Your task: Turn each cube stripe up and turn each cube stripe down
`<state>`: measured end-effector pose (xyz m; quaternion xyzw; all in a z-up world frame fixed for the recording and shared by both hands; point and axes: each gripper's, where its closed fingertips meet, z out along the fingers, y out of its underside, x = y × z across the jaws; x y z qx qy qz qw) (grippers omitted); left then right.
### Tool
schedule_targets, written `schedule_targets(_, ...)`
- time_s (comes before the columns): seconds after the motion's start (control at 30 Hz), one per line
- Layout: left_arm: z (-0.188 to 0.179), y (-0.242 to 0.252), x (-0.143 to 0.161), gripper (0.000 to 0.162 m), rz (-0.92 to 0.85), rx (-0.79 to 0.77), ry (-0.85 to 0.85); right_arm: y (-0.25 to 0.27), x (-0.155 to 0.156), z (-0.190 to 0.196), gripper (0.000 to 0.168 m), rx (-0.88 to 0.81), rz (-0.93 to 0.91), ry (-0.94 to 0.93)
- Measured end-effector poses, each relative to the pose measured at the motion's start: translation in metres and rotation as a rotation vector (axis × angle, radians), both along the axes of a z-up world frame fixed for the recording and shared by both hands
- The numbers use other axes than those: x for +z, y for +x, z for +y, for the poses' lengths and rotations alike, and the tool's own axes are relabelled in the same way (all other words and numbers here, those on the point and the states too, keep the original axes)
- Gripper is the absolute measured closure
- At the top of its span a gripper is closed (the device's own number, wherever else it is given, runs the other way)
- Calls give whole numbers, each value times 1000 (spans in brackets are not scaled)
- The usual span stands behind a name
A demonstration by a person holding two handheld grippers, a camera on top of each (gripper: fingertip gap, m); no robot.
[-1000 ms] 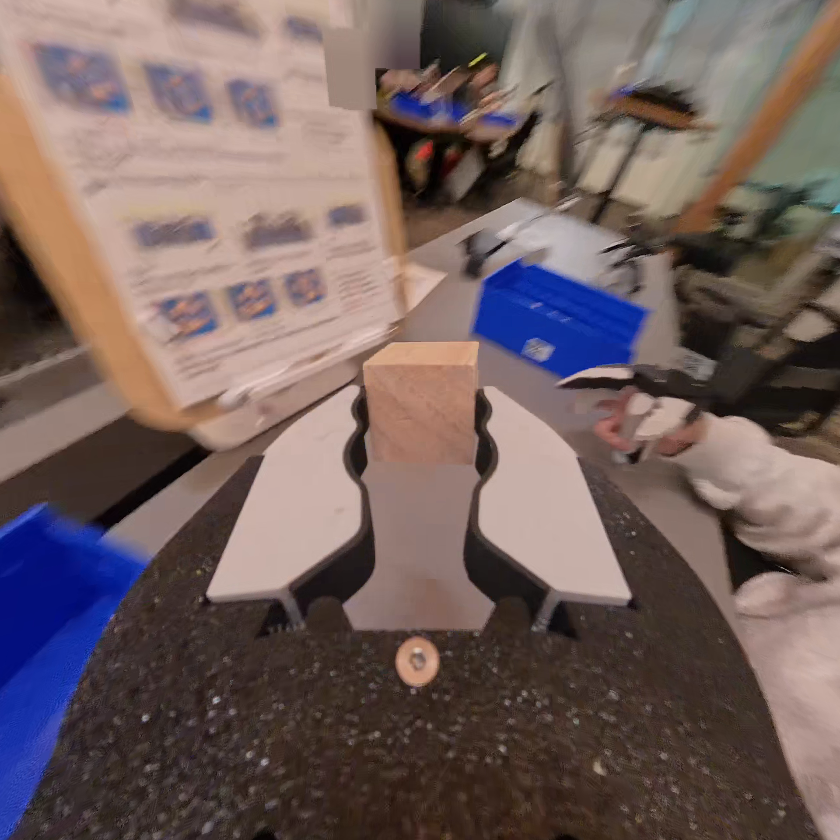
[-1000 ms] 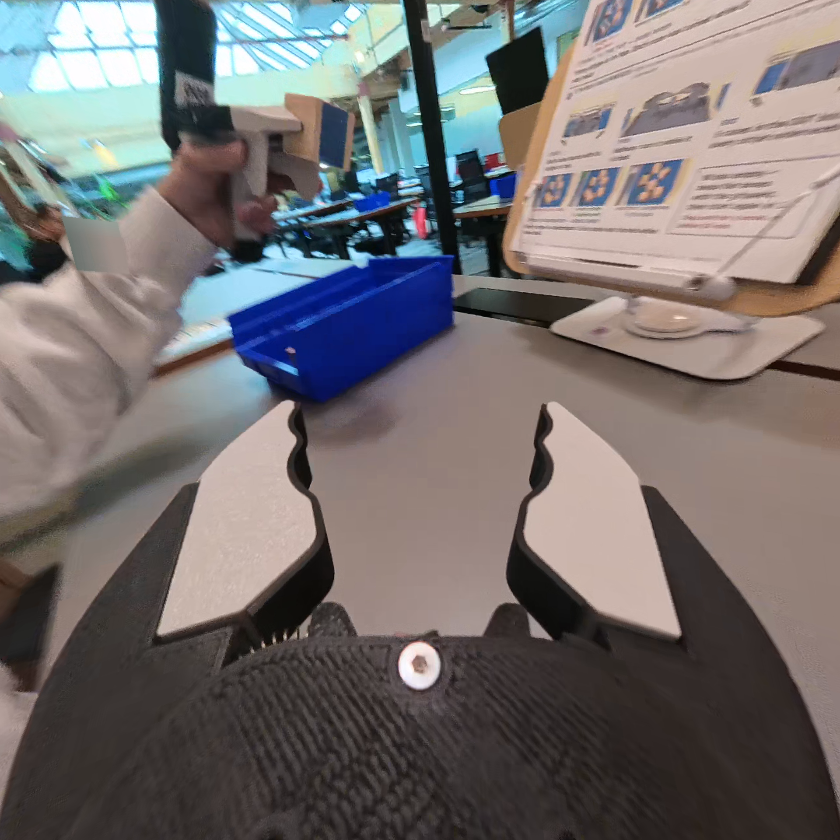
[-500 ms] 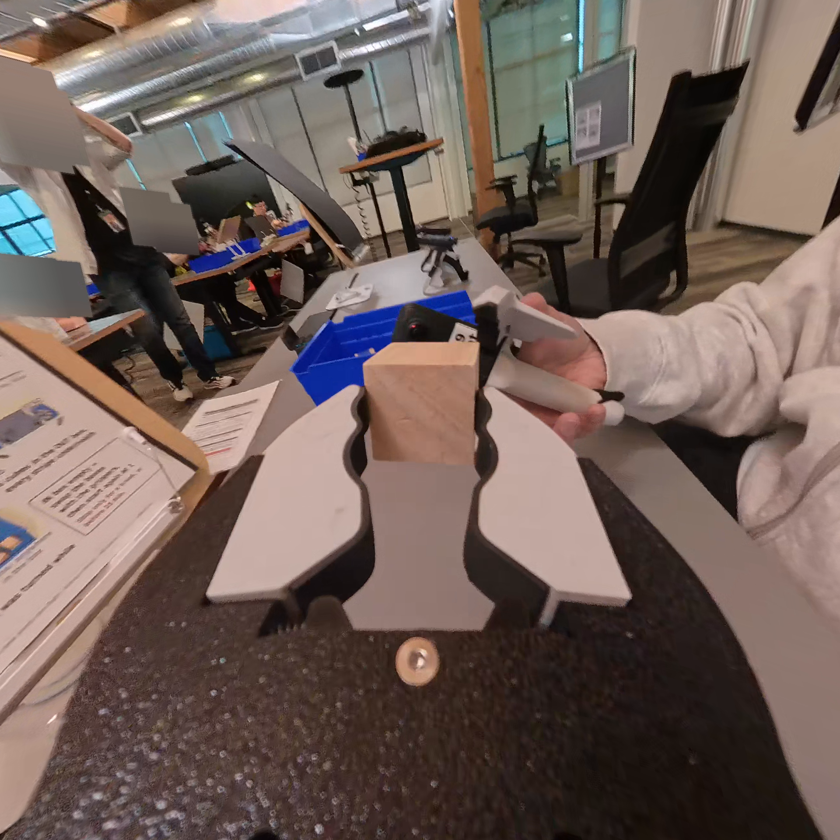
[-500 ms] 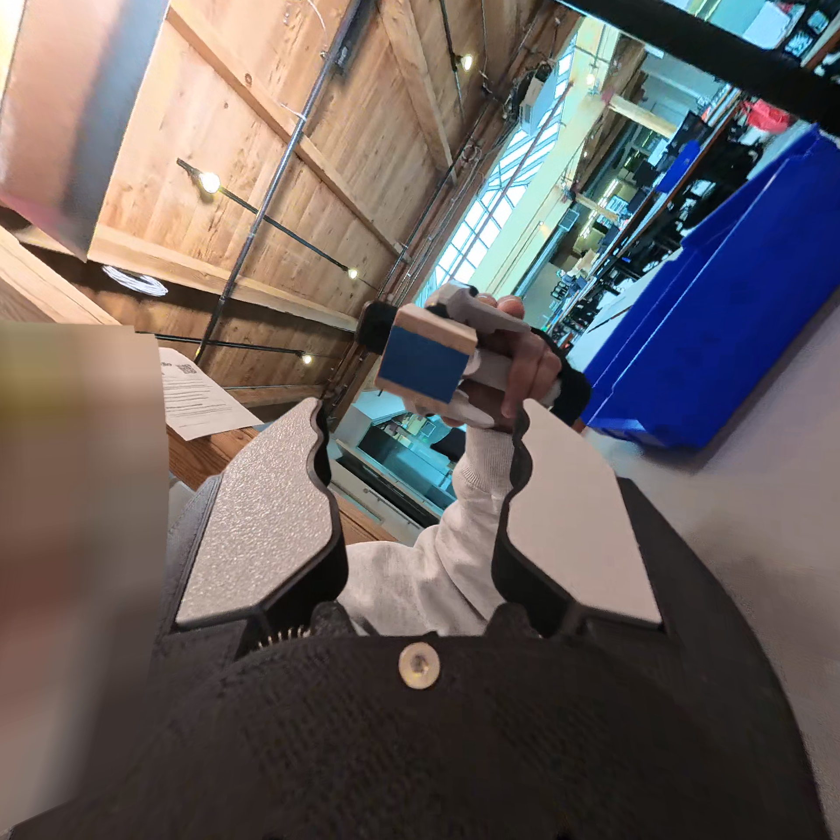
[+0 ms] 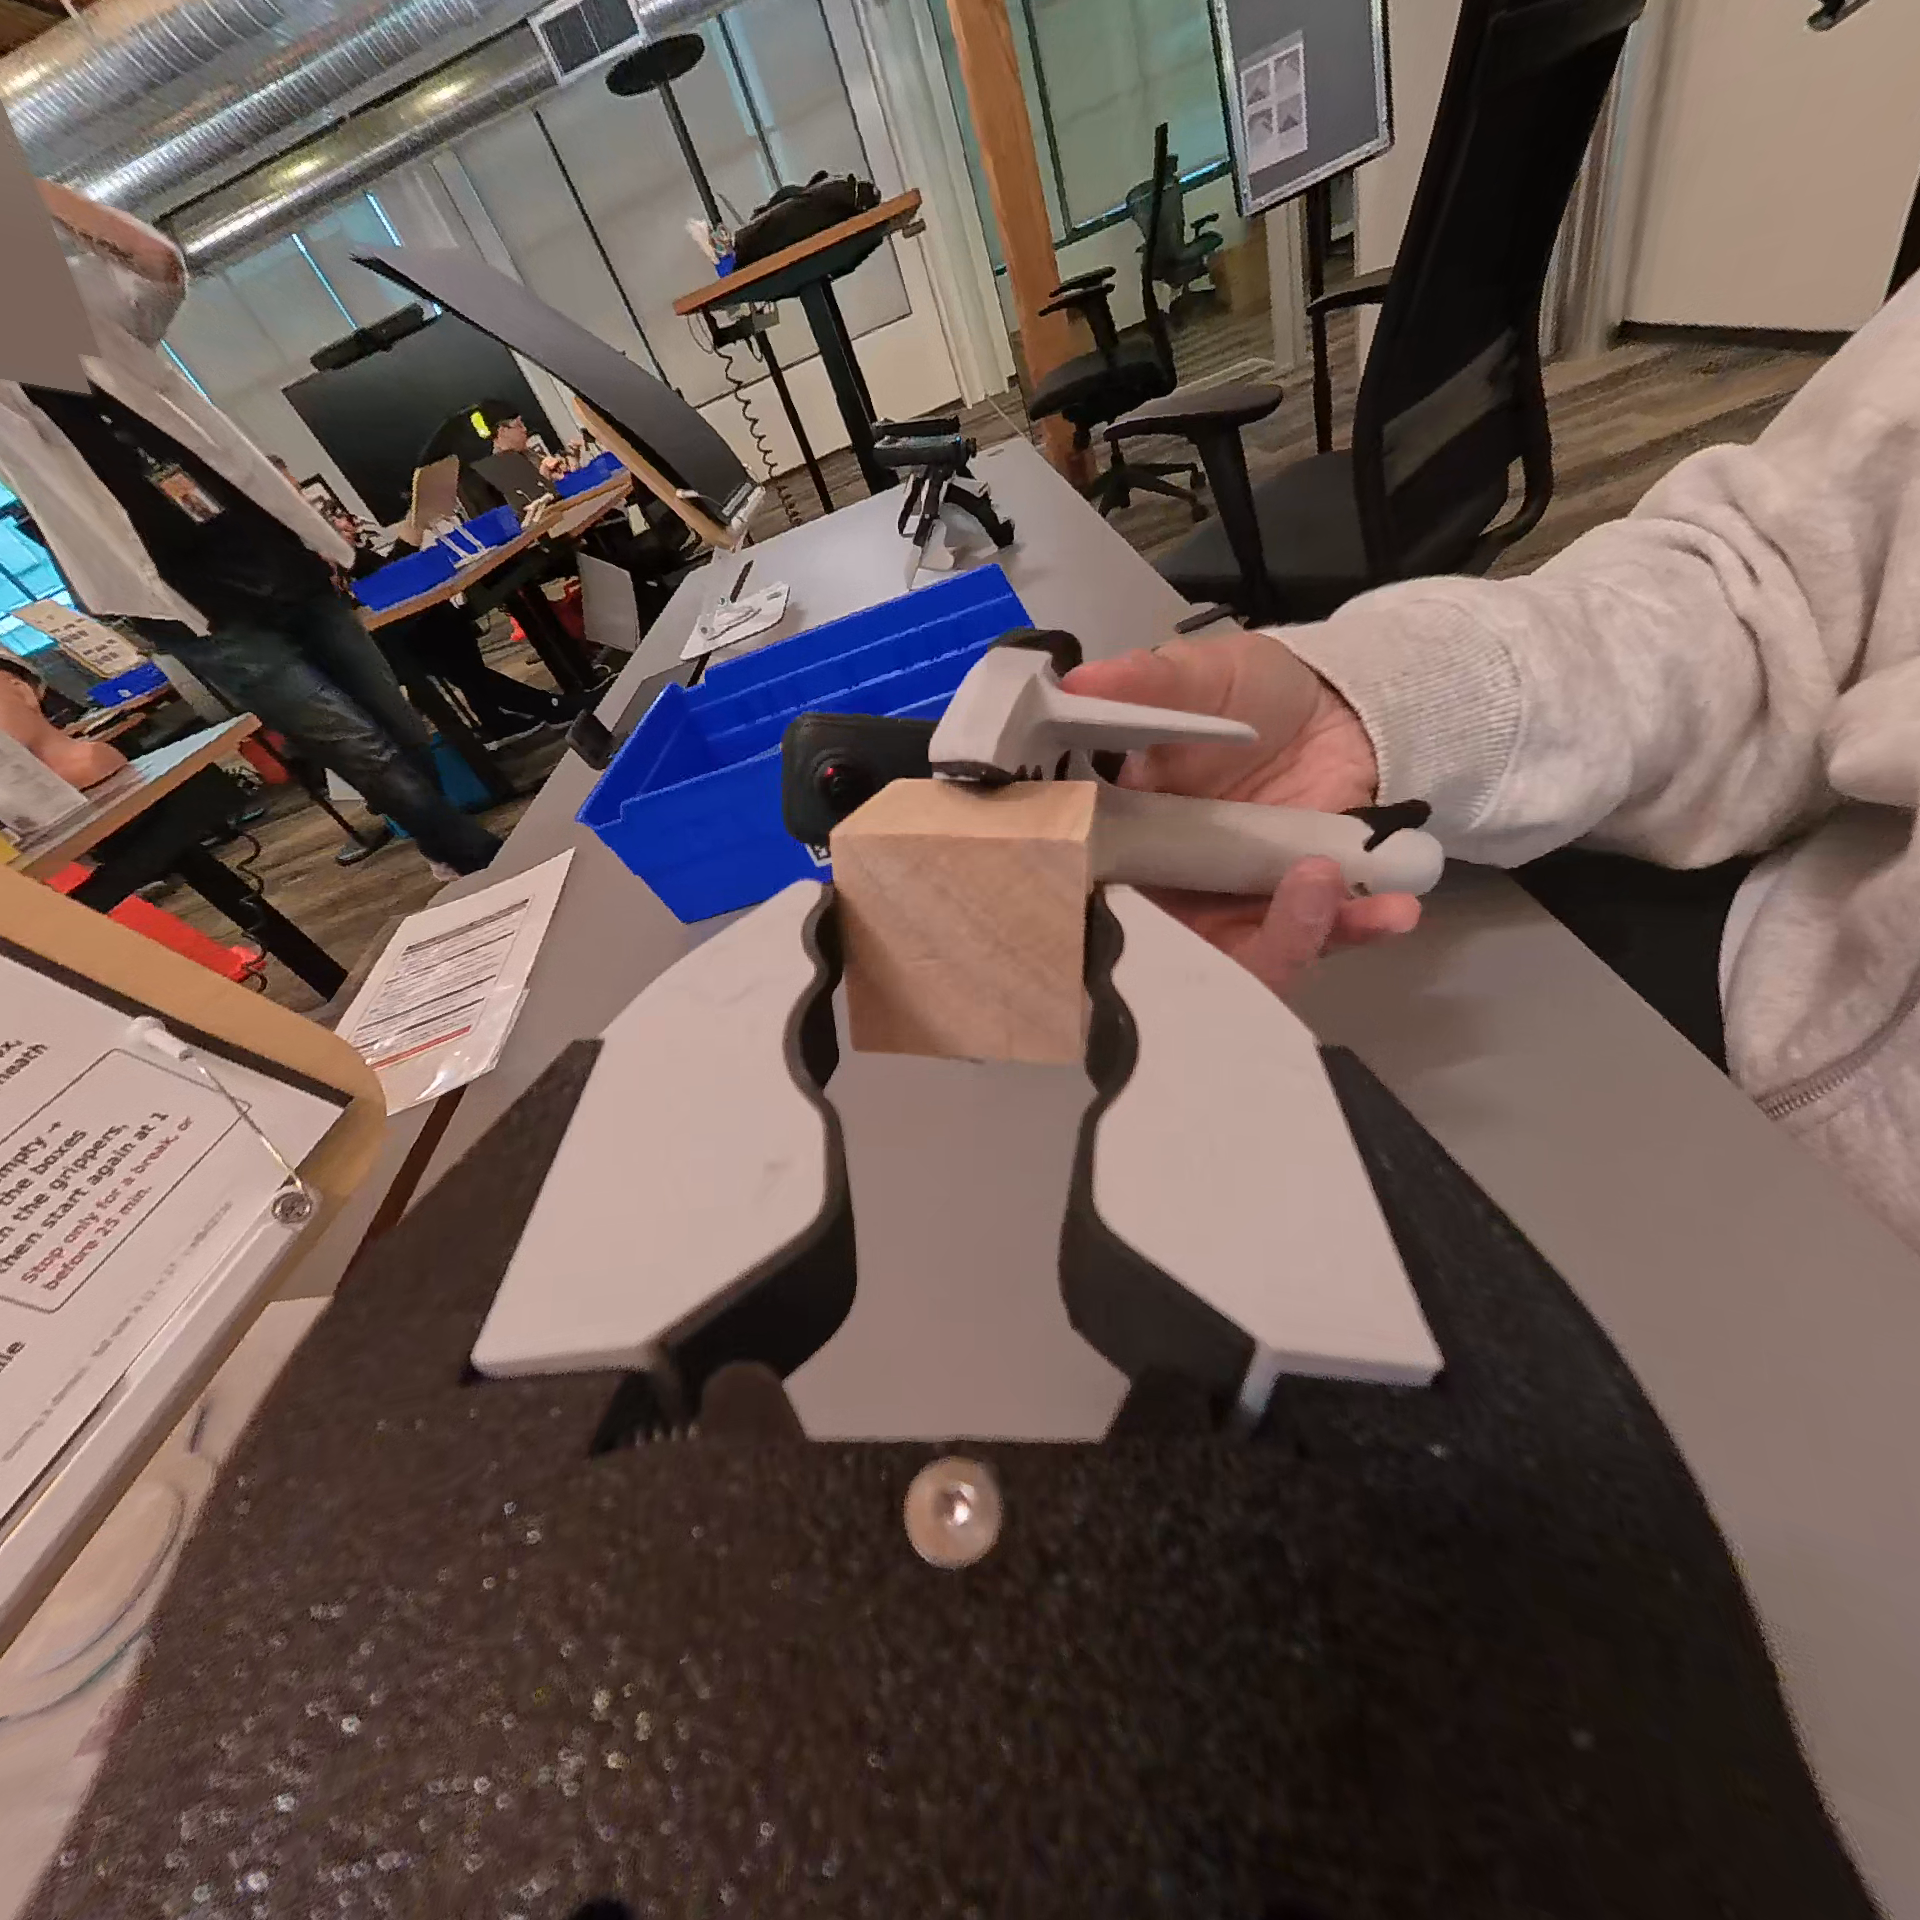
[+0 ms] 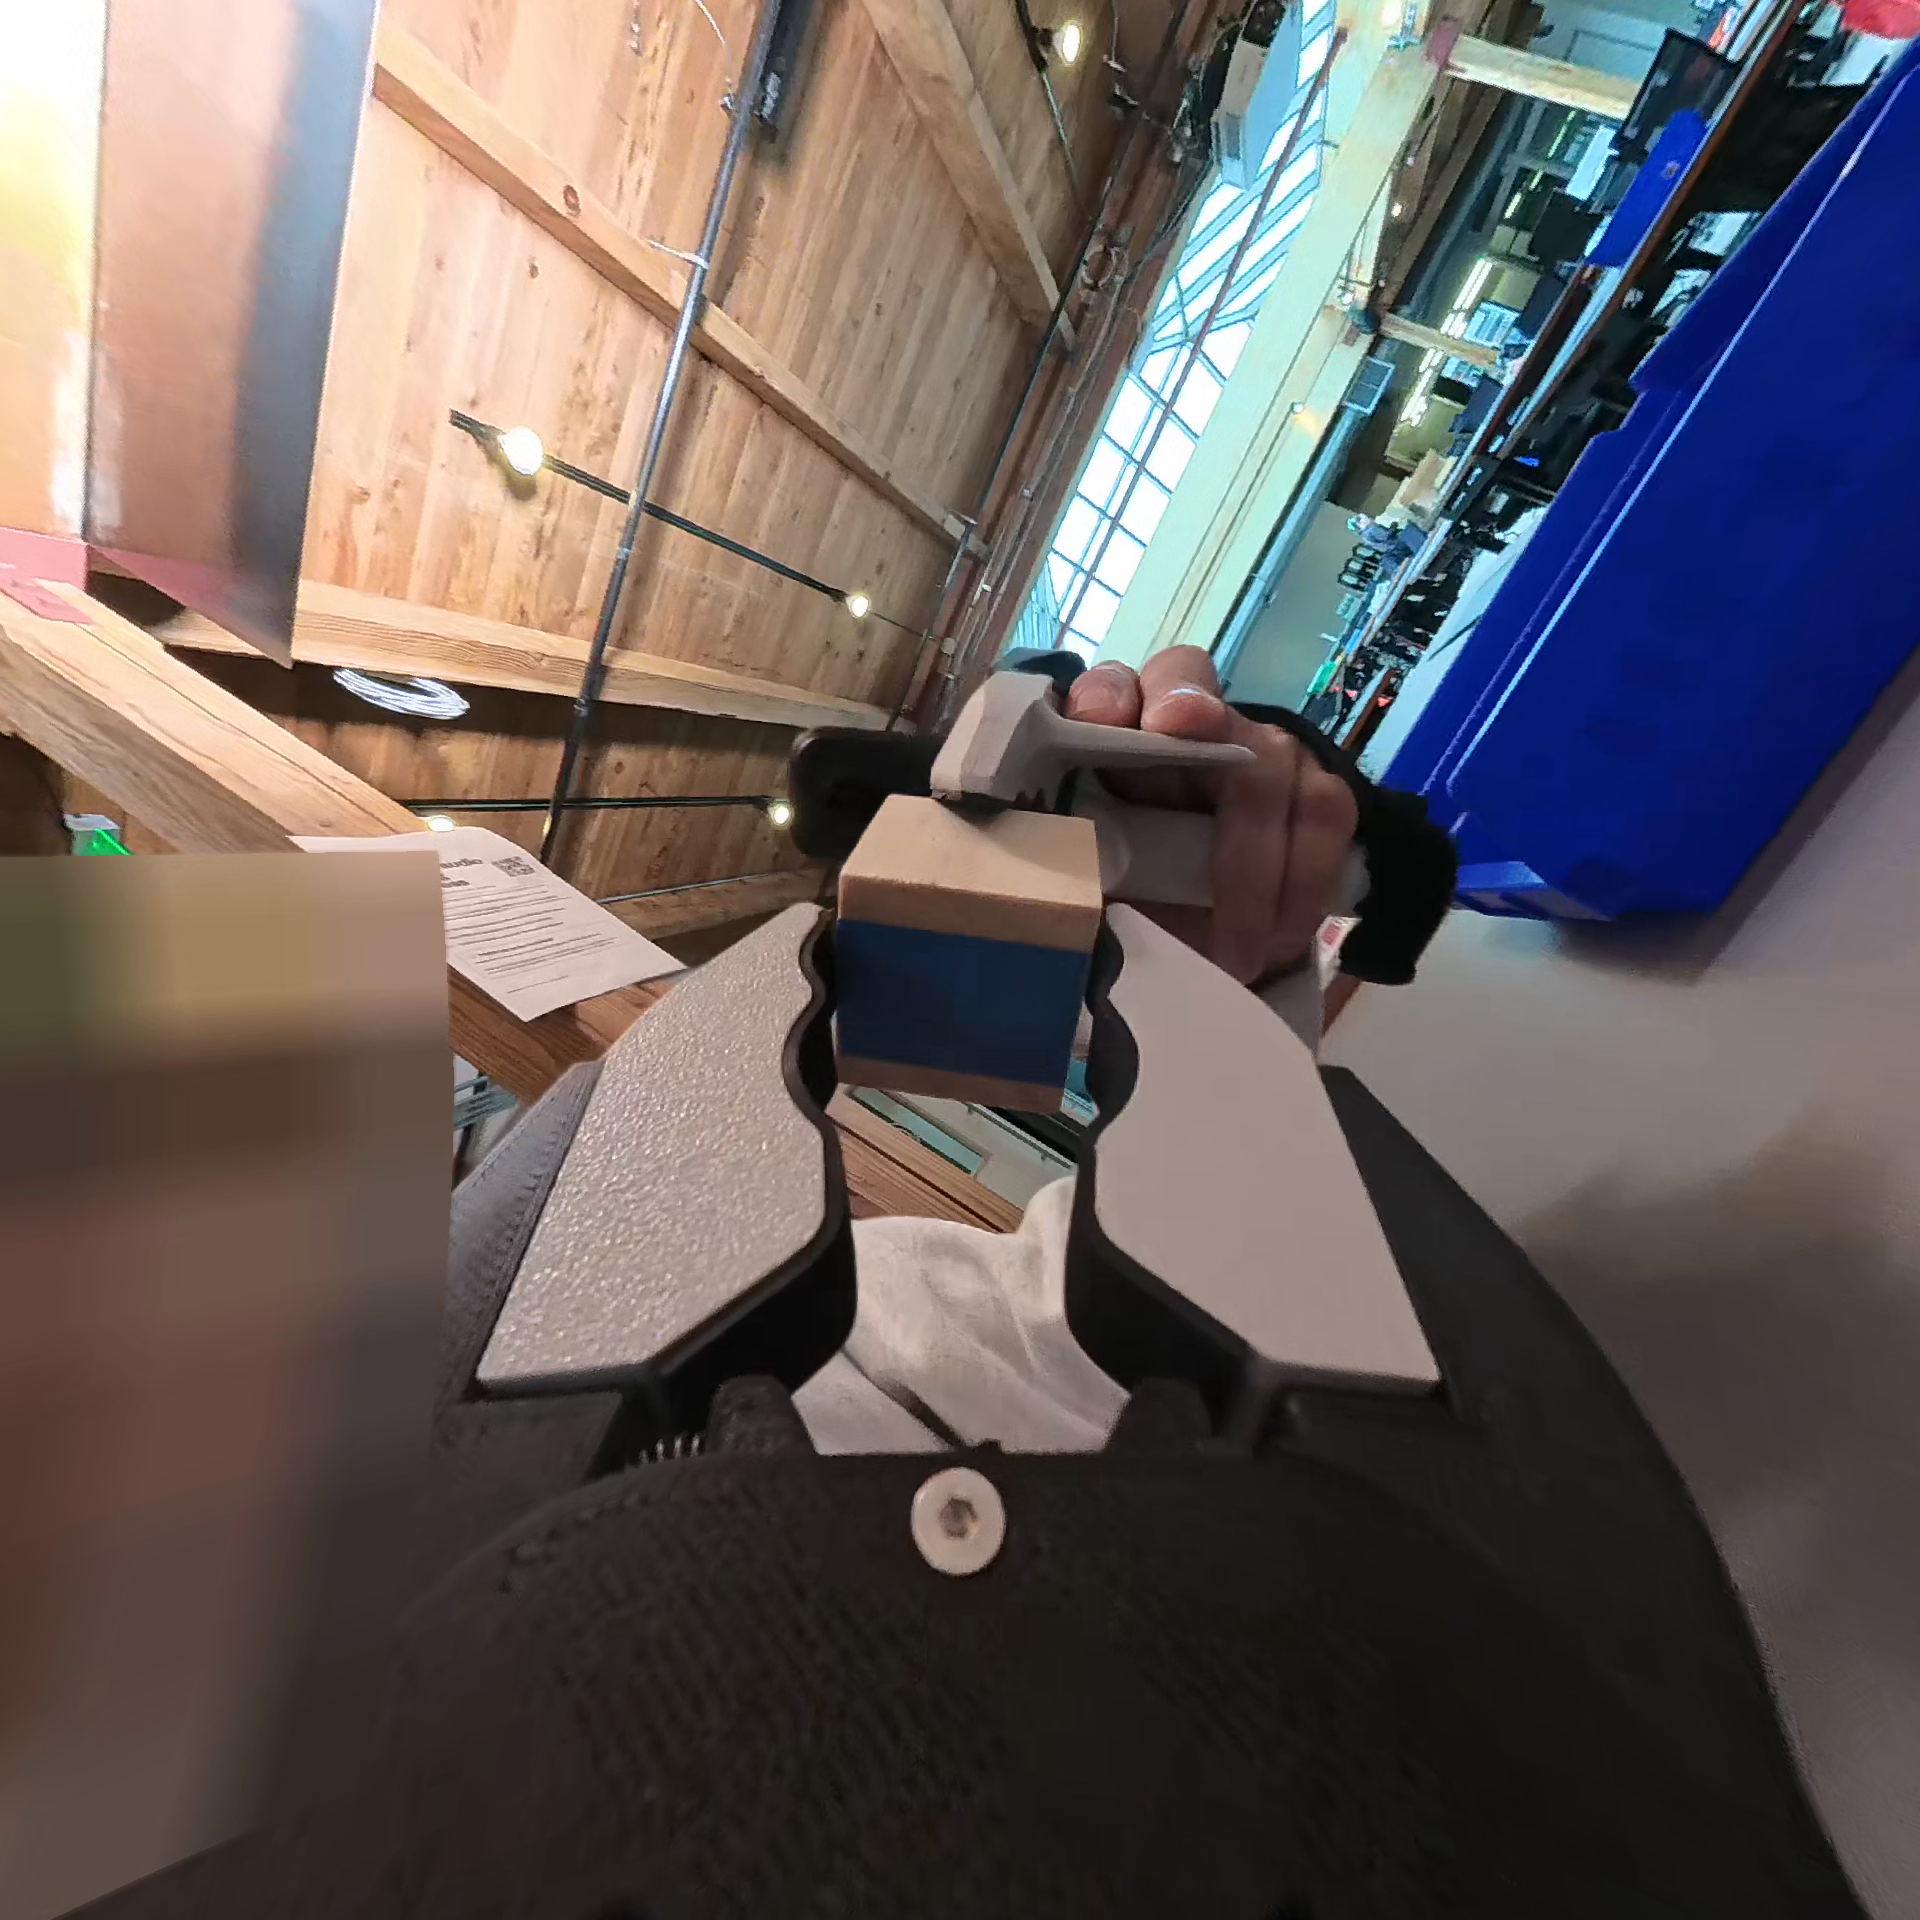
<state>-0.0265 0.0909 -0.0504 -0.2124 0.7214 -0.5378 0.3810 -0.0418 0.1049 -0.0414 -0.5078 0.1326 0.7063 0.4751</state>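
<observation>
A wooden cube (image 5: 961, 935) is held in the air between both grippers. In the left wrist view it shows plain wood. In the right wrist view the cube (image 6: 961, 987) shows a broad blue stripe facing the camera. My left gripper (image 5: 961, 920) is shut on the cube's sides. My right gripper (image 6: 961, 935) is also shut on it, turned a quarter turn relative to the left one. One of the right gripper's fingers (image 5: 1143, 727) lies on the cube's top in the left wrist view. A finger (image 6: 1049, 743) of the left gripper shows behind the cube in the right wrist view.
A blue bin (image 5: 748, 831) stands on the grey table (image 5: 1558, 1143) behind the cube; it also shows in the right wrist view (image 6: 1714, 623). A document stand (image 5: 156, 1143) is at the left, with a sleeved sheet (image 5: 447, 977) beside it. A person's sleeve (image 5: 1610, 675) is at the right.
The left gripper swung the cube round toward the right gripper. The right gripper rose, turned, moved onto the cube and closed its jaws on it.
</observation>
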Motion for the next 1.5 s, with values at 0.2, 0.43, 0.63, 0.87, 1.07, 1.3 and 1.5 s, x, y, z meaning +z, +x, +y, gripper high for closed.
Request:
schedule_targets(0.2, -1, 5, -3, 102, 24, 79, -42, 12, -5, -2, 123, -57, -109, -27)
schedule_targets(0.43, 22, 16, -18, 94, 59, 278, -74, 118, 11, -38, 123, -427, -692, -141)
schedule_targets(0.63, 32, 20, -38, 98, 121, 387, -102, 268, 20, -112, 122, -771, -1221, -475)
schedule_targets(0.87, 33, 18, -42, 99, 133, 385, -111, 375, -31, -179, 123, -754, -1453, -920)
schedule_targets(1.07, 37, 17, -48, 100, 151, 390, -151, 400, -101, -211, 122, -546, -1490, -1247)
schedule_targets(1.3, 36, 16, -53, 100, 170, 383, -168, 405, -155, -232, 122, -339, -1419, -1408)
schedule_targets(1.5, 34, 16, -55, 100, 192, 371, -195, 406, -171, -246, 122, -229, -1465, -1474)
